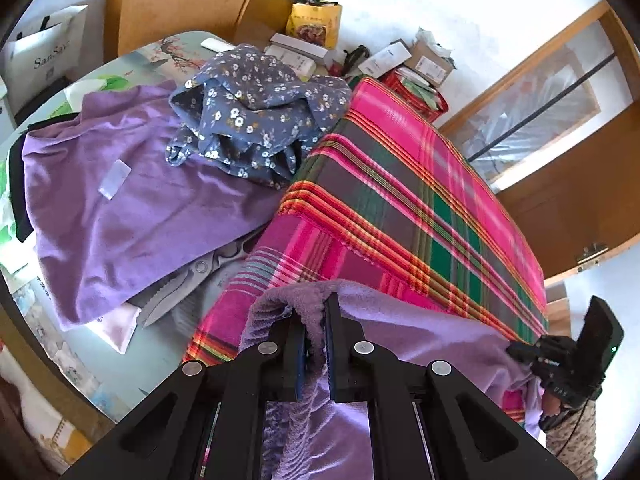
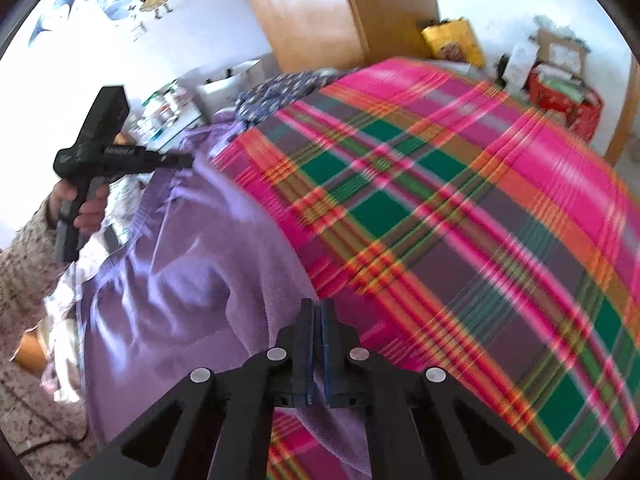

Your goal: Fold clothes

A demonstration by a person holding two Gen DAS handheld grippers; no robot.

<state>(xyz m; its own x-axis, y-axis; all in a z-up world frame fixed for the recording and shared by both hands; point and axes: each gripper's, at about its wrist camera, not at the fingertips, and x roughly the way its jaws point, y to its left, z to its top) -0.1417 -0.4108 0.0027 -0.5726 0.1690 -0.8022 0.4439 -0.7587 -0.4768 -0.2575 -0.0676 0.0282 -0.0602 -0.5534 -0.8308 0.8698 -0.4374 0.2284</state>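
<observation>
left gripper pinching lilac garment; right gripper — seemingly too

Left wrist view: looks forward along the left gripper fingers, close over the plaid cloth, facing the far wall and a wooden door; the right gripper shows at its lower right edge.

Right wrist view: looks forward along the right gripper, equally near, left gripper at mid-left.

Shared: plaid cloth, lavender garment, floral garment, yellow bag.
</observation>
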